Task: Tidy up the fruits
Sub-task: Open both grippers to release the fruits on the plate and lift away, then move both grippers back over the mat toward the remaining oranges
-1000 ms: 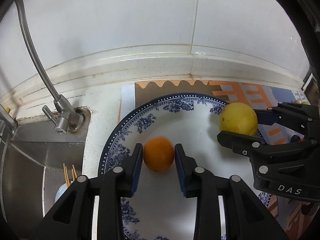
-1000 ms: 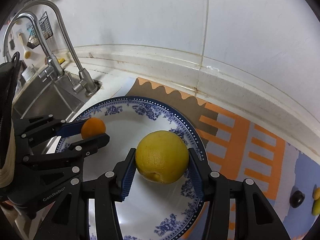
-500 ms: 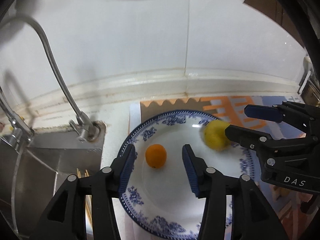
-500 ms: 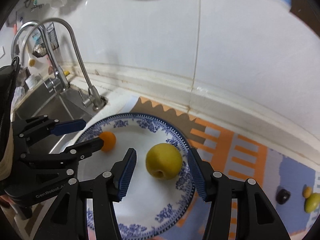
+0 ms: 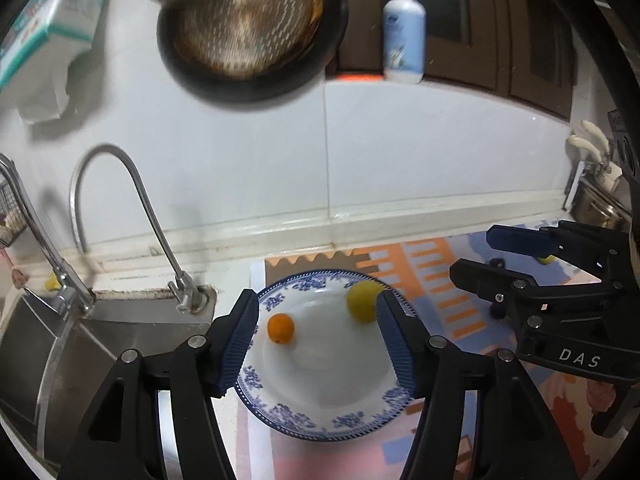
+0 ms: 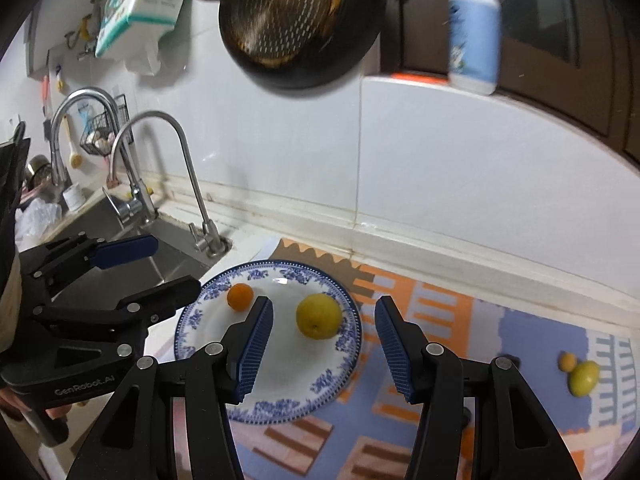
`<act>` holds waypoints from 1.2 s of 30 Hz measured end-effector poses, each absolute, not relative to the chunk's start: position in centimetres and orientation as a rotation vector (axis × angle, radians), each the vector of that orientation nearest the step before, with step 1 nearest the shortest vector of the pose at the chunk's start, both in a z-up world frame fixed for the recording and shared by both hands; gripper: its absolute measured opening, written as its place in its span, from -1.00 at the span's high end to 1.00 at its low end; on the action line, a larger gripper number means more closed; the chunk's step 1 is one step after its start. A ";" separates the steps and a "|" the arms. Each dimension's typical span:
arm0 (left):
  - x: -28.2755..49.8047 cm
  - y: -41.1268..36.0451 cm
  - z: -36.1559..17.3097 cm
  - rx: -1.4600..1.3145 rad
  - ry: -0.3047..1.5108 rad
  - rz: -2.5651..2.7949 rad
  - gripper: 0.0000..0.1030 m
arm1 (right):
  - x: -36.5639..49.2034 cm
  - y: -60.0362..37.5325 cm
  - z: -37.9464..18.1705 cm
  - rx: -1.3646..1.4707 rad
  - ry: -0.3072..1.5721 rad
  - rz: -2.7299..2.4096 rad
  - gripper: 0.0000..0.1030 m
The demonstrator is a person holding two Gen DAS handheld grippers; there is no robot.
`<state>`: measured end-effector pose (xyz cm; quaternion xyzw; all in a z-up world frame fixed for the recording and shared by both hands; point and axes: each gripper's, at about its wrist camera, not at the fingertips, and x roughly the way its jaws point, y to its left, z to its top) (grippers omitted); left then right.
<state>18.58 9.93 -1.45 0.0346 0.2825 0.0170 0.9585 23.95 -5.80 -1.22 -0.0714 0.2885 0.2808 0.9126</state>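
Both tools (image 5: 316,336) (image 6: 324,344) wide open, empty

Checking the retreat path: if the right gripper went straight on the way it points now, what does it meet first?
Probably the yellow fruit on the blue-patterned plate: it lies between the open fingers of the right gripper, slightly left of centre. Depth is unclear, so it could meet the plate instead.

My left gripper's finger (image 5: 394,344) covers the right edge of the yellow citrus (image 5: 362,301). Hanging pan (image 5: 248,28) and soap bottle (image 5: 404,32) blurred. Small dark thing (image 6: 507,360) on the mat (image 6: 520,320) partly behind my right finger; can't identify it. Tissue pack (image 5: 44,12) cut off at frame edge.
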 end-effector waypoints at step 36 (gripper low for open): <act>7.6 -3.2 0.6 0.080 0.422 -0.134 -0.65 | 11.0 -22.2 1.0 0.008 0.491 0.315 -0.37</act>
